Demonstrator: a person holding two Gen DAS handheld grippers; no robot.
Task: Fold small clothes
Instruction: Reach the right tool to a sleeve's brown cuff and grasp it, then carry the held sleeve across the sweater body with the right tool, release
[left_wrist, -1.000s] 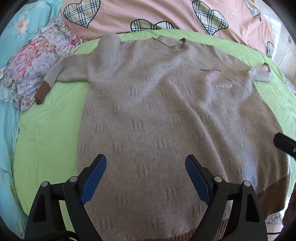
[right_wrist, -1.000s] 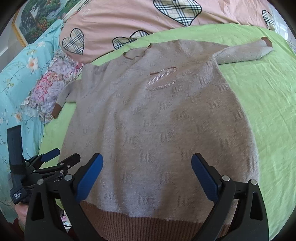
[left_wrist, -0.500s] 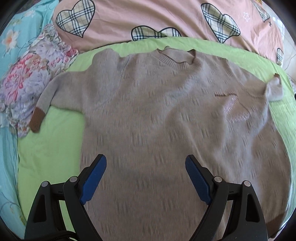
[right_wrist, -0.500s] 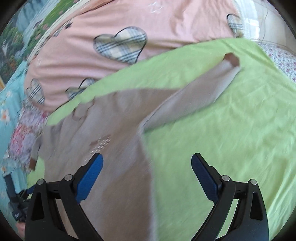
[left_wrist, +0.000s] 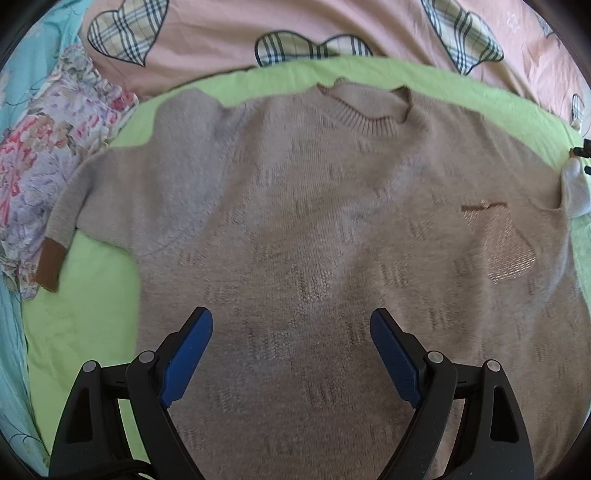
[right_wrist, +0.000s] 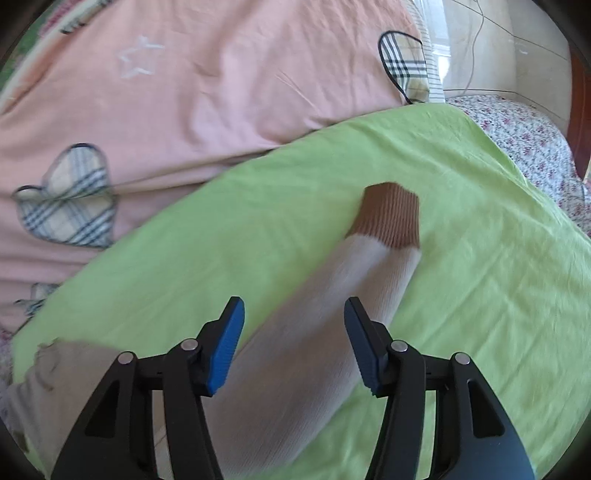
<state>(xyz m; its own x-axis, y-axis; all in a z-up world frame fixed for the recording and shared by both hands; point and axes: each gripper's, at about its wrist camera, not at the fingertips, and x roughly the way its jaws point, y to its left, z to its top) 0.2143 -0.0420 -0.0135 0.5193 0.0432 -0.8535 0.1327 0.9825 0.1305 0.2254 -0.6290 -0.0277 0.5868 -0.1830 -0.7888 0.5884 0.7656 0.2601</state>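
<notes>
A beige knitted sweater (left_wrist: 314, 221) with brown cuffs lies flat, front up, on a green sheet (left_wrist: 92, 306). Its collar (left_wrist: 365, 107) points away from me. My left gripper (left_wrist: 291, 332) is open and empty above the sweater's lower middle. One sleeve with a brown cuff (left_wrist: 50, 264) lies at the left. In the right wrist view the other sleeve (right_wrist: 332, 317) stretches out on the green sheet (right_wrist: 498, 295), ending in a brown cuff (right_wrist: 391, 216). My right gripper (right_wrist: 293, 317) is open, its jaws astride this sleeve, just short of the cuff.
A pink quilt with plaid hearts (left_wrist: 295, 33) lies beyond the green sheet; it also shows in the right wrist view (right_wrist: 184, 92). A floral cloth (left_wrist: 48, 147) lies at the left. A small-flowered bedspread (right_wrist: 535, 147) is at the far right.
The left gripper has moved forward up the sweater toward the collar. The right gripper has swung right, away from the sweater's body, out along the right sleeve, and its jaws have narrowed.
</notes>
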